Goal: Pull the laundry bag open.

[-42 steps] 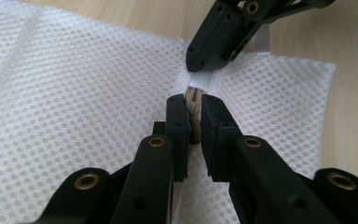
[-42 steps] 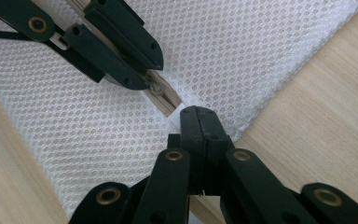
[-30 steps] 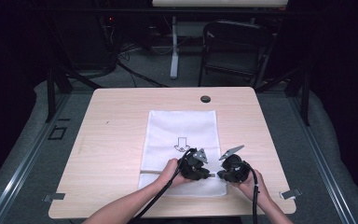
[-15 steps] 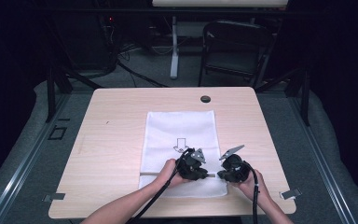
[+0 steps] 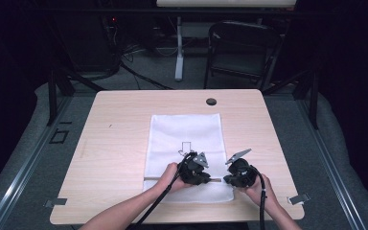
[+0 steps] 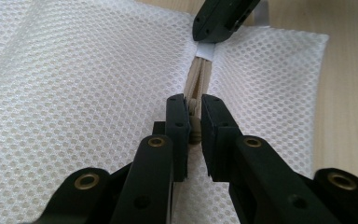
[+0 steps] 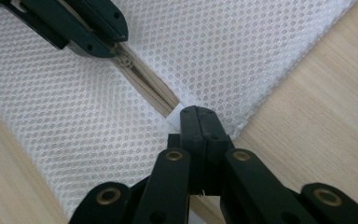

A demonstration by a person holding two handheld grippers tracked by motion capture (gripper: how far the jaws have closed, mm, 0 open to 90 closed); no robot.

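While the left gripper (image 6: pixel 193 122) clamps the zipper pull (image 6: pixel 194 130), the right gripper (image 7: pixel 198 122) pinches the mesh bag (image 5: pixel 184 132) at its arrow-printed (image 5: pixel 186 148) end; no writing reads.

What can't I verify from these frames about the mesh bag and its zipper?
- High view: zipper too small to read, crossed by both claws.
- Left gripper view: zipper pull mostly covered by the left claw.
- Right gripper view: zipper's end tab hidden inside the shut right claw.
- Mesh bag contents: cannot tell.
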